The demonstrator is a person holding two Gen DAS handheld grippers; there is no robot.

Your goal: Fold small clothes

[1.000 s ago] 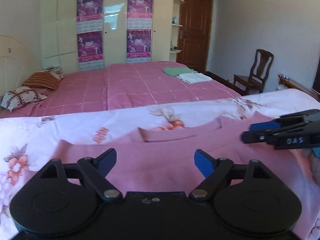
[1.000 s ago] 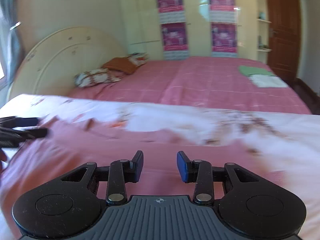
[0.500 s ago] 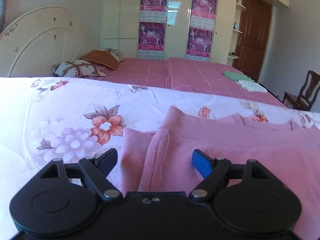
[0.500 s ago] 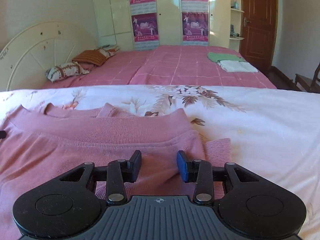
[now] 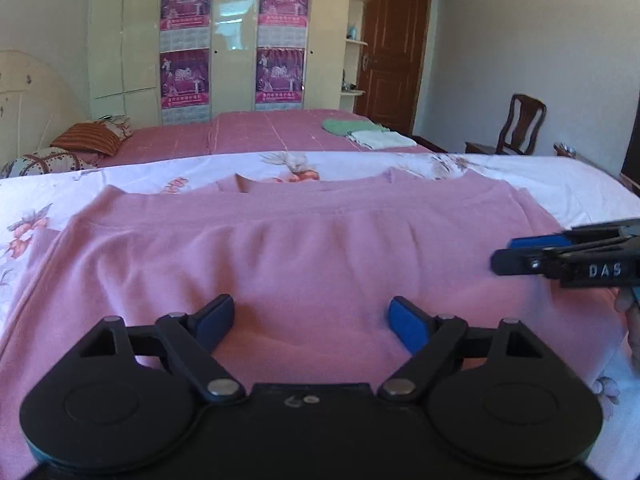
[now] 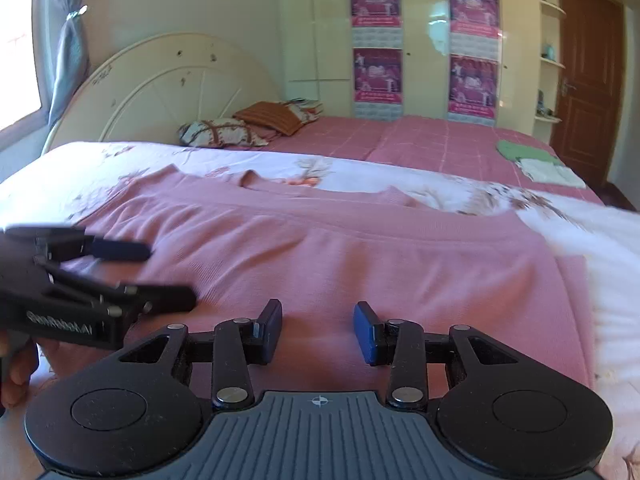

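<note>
Pink knit sweater (image 5: 320, 256) lies flat on the floral sheet (image 5: 560, 184) of the near bed, filling the middle of both views, ribbed band running across it, light wrinkles, one sleeve edge showing at 3 o'clock in the right view. One sweater, two grippers, two beds. Left gripper (image 5: 312, 318): jaws spread wide and opening, over the sweater cloth, pads not pinching anything. Right gripper (image 6: 318, 332): jaws partly spread, nothing pinched, cloth just beyond the blue pads (image 6: 368, 334). Each gripper shows in the other's view: right one enters at 3 o'clock in the left view, left one at 9 o'clock in the right view, both hovering over the sweater, fingers of a hand (image 6: 16, 372) under the left one. Far bed (image 5: 256, 132) with pink checked cover at 12 o'clock; on it two folded items, a green cloth (image 5: 344, 125) and a white cloth (image 5: 384, 139), touching each other. Two pillows (image 6: 248, 126) at its head by the cream headboard (image 6: 168, 84). Four posters (image 5: 234, 40) on the wardrobe (image 5: 128, 32), brown door (image 5: 390, 44) at 1 o'clock, one wooden chair (image 5: 516, 128) at 2 o'clock.
</note>
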